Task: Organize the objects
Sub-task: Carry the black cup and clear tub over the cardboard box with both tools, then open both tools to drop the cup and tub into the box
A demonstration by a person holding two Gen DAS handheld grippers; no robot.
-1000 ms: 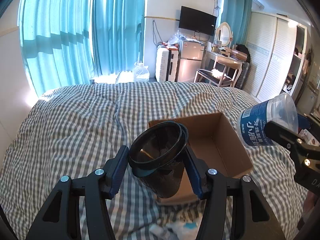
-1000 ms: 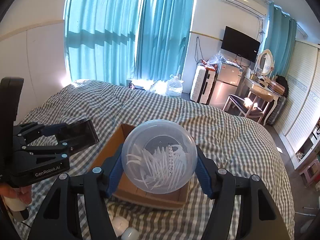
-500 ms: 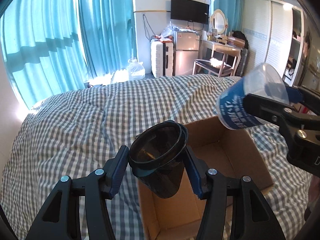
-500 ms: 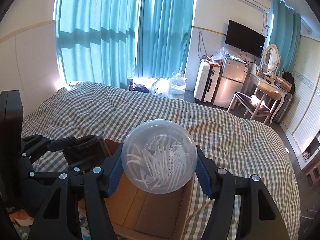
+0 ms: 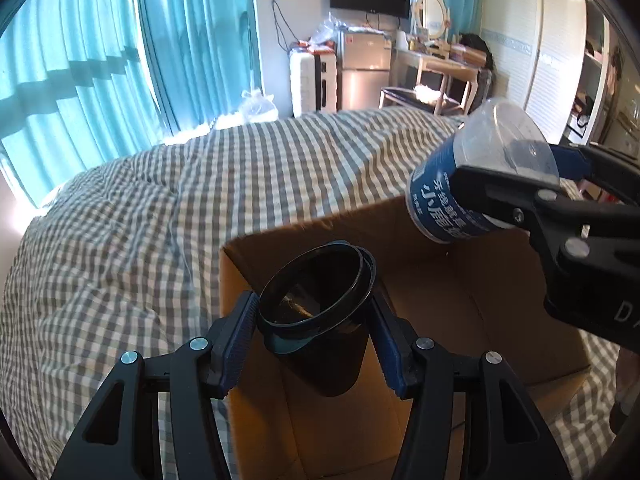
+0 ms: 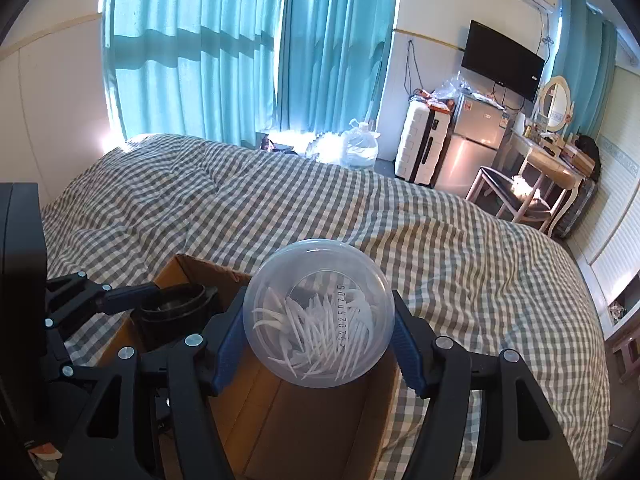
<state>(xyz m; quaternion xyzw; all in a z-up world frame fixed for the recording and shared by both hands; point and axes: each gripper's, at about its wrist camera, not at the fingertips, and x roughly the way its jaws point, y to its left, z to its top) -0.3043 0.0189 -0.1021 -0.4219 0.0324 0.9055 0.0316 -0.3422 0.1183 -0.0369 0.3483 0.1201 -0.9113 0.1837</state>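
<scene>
Carrying: both grippers hold a container over the cardboard box (image 5: 460,320), which sits on the checked bedspread (image 5: 120,240).
Left gripper (image 5: 316,312): jaws partly open, pads pressed on the sides of a dark cup (image 5: 320,320), its open mouth facing the camera.
Right gripper (image 6: 320,316): jaws clamped on a clear tub (image 6: 320,312) of white floss picks with a blue label.
Cup position: above the near left part of the box, its lower end seemingly inside the walls; I cannot tell whether it touches the floor.
Tub position: above the right part of the box, tilted, clear of the cardboard.
Step in hand: putting both containers into the box, judged well along.
Next move: lower each until it rests on the box floor, keep them apart, then let the jaws widen.
Risk: a tilted tub may roll once released.
</scene>
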